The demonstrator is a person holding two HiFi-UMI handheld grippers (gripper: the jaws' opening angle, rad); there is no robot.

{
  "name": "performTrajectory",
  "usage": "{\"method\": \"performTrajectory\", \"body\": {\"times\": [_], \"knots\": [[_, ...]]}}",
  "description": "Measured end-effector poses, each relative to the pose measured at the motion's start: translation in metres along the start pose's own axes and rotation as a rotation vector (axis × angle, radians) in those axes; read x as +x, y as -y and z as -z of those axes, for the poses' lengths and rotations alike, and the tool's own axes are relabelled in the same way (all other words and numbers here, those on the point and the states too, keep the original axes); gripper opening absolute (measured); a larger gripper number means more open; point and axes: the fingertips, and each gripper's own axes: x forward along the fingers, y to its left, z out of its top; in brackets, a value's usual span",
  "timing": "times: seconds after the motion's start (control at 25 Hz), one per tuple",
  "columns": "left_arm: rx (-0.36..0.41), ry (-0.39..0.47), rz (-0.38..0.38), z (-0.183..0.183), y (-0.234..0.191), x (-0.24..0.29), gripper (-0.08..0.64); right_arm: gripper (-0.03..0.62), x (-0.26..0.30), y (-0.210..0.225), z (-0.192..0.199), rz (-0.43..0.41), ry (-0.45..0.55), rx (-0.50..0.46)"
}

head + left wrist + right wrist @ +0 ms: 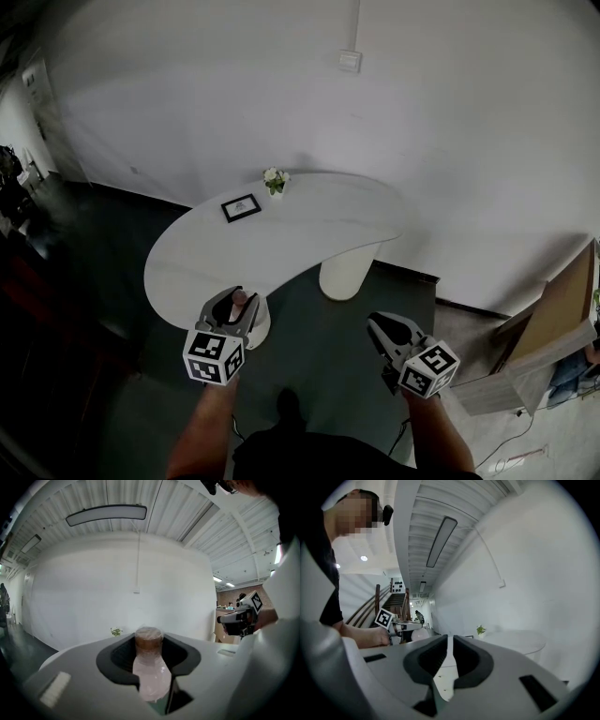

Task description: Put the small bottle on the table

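While the person is holding both claws out level, left claw (236, 306): its jaws are pressing on the small bottle (240, 296) from both sides.
Small bottle: it is standing upright between the dark pads (180, 656), brown cap on top and pale pink see-through body below. It is hanging in the air at the near edge of the tabletop (309, 234) and is not resting on it.
Left marker cube (214, 356): it is sitting at the back of the left claw, above the person's bare forearm.
Right claw (375, 322): its jaws are lying together with only a thin slit between them, and nothing is sitting in that slit.
Right marker cube (429, 367): it is riding on the back of the right claw, well apart from the left one.
Tabletop: it is showing as a white curved slab on two white legs, one leg (347, 270) under its middle and the other partly behind the left claw.
Picture frame (241, 207): it is lying near the far side of the tabletop.
Little plant (275, 181): it is standing at the far edge, just beyond the picture frame.
Floor (328, 347): it is showing dark under both claws.
Wall (422, 122): it is rising white behind the tabletop.
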Motion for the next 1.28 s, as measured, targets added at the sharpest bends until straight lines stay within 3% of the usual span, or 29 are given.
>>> {"method": "performTrajectory", "body": {"times": [0.6, 0.88, 1.28], "knots": [[0.004, 0.013, 0.02, -0.01, -0.09, 0.074, 0.149, 0.012, 0.114, 0.041, -0.029, -0.002, -0.013, -0.005], [-0.016, 0.003, 0.013, -0.006, -0.112, 0.087, 0.149, 0.012, 0.14, 0.055, -0.03, -0.002, -0.028, 0.015], [-0.015, -0.03, -0.05, -0.008, -0.134, 0.122, 0.149, 0.012, 0.188, 0.099, -0.028, -0.077, -0.024, 0.056]]}}
